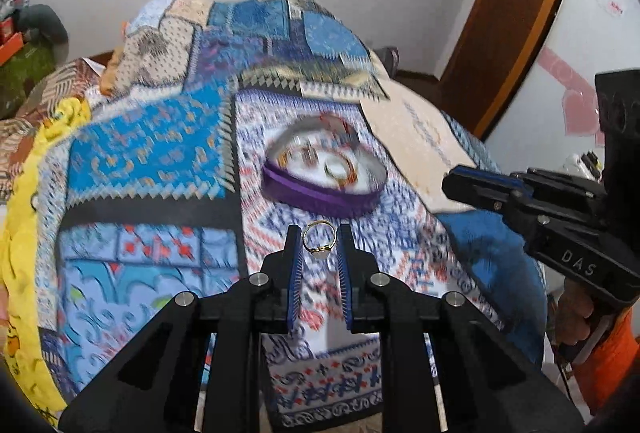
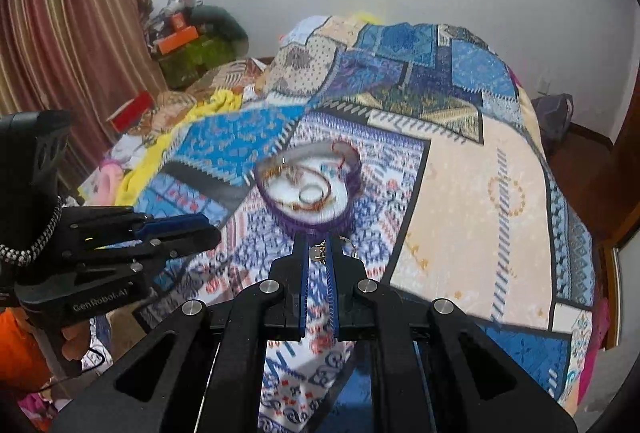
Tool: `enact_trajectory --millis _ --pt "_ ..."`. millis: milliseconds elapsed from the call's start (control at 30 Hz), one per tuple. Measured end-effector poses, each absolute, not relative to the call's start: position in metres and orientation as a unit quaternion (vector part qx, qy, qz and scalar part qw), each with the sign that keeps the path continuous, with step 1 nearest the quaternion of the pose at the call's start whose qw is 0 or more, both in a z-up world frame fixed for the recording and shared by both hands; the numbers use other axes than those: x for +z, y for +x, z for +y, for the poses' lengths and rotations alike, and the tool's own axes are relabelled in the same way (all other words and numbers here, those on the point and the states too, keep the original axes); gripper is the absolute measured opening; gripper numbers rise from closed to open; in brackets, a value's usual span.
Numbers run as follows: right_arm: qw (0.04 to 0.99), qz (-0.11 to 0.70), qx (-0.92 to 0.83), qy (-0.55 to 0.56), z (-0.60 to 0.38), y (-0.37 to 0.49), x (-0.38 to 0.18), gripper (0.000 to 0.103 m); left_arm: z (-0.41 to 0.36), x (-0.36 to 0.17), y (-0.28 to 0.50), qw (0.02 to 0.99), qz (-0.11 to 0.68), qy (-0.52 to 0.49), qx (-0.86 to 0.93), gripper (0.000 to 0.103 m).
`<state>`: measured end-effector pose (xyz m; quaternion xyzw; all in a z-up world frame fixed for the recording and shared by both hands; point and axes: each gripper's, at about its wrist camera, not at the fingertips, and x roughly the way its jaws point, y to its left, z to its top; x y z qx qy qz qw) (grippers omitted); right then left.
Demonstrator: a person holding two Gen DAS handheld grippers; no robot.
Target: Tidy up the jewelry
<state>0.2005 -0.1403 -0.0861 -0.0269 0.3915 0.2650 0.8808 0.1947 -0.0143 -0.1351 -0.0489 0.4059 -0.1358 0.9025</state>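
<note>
A purple heart-shaped jewelry box (image 1: 324, 189) lies open on the patterned bedspread, with bangles and chains inside; it also shows in the right wrist view (image 2: 316, 221). My left gripper (image 1: 319, 243) is shut on a gold ring (image 1: 318, 239) with a pale stone, held just short of the box. My right gripper (image 2: 319, 247) is shut on a small gold and silver piece of jewelry (image 2: 319, 253), its tips close to the box's near edge. Each gripper shows in the other's view, the right (image 1: 460, 185) and the left (image 2: 208, 229).
The blue patchwork bedspread (image 2: 460, 193) covers the bed. A yellow cloth (image 1: 24, 217) lies at the left edge. A wooden door (image 1: 508, 13) stands at the right, curtains (image 2: 60, 13) and clutter at the left. Both views are motion-blurred.
</note>
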Motion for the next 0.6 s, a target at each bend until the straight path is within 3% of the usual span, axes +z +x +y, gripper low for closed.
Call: enact_trajectory --millis 600 --pt "0.885 0.376 0.274 -0.016 -0.127 0.235 -0.08 0.007 -0.008 -0.112 0.229 0.923 0.361 -0.043 -0.128 0.016"
